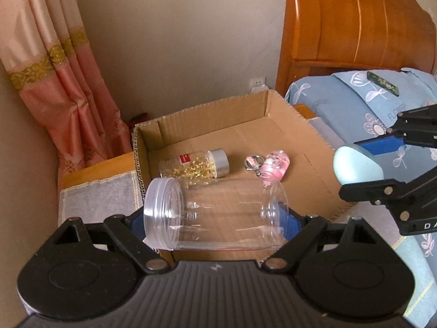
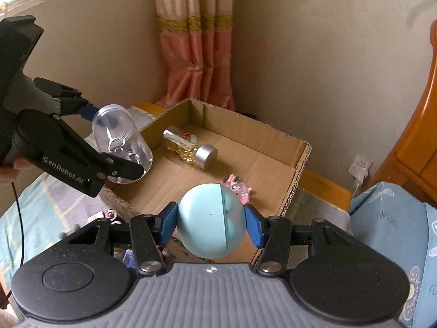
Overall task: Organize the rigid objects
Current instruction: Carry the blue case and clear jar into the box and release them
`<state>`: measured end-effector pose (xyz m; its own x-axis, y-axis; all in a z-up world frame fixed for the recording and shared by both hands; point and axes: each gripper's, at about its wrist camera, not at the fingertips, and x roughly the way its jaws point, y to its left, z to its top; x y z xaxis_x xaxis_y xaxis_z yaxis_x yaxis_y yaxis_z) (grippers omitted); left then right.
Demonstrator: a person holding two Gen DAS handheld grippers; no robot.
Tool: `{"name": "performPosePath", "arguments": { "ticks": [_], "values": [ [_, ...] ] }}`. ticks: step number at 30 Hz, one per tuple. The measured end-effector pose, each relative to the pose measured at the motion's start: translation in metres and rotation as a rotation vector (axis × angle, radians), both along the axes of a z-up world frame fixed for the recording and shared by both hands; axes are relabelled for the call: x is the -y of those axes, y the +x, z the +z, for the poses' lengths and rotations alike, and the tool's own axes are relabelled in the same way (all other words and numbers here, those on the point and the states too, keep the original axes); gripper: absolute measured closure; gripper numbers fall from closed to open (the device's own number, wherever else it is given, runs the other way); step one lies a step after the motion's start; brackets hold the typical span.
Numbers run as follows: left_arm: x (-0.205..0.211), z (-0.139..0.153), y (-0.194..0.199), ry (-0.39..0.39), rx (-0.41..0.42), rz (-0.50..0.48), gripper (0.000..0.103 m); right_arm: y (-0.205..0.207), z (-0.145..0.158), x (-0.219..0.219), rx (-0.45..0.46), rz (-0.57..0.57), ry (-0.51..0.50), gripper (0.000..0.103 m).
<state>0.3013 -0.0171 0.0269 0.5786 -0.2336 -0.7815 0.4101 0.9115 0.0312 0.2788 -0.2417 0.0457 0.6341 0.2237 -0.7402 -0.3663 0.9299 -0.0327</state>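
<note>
Left gripper [image 1: 215, 218] clamps clear jar [image 1: 215, 213] endwise; right gripper [image 2: 211, 225] pinches blue ball [image 2: 211, 220]. Risk: smooth, rounded surfaces slipping before cardboard box [image 2: 297, 164].

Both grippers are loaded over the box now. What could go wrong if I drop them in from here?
1. The clear jar, held end to end by the left gripper, hangs over the near wall of the cardboard box; released here, it may land on the rim or roll.
2. The round blue case in the right gripper sits above the pink keychain and could strike it.
</note>
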Motion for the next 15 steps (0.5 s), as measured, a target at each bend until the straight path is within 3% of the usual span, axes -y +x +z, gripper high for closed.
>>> {"name": "performPosePath", "arguments": {
  "ticks": [2, 3, 5, 15],
  "values": [
    [0.001, -0.004, 0.006, 0.002, -0.011, 0.003, 0.013, 0.003, -0.004, 0.002, -0.001, -0.011, 0.006, 0.040],
    [0.002, -0.005, 0.008, 0.001, -0.016, 0.004, 0.013, 0.002, -0.005, 0.002, -0.001, -0.021, 0.008, 0.028],
    [0.002, -0.007, 0.012, -0.002, -0.021, 0.010, 0.013, 0.000, -0.005, 0.004, 0.004, -0.044, 0.014, 0.016],
    [0.003, -0.004, 0.014, -0.010, -0.026, 0.054, 0.010, -0.025, 0.002, 0.010, 0.017, -0.105, 0.014, 0.004]
  ]
}}
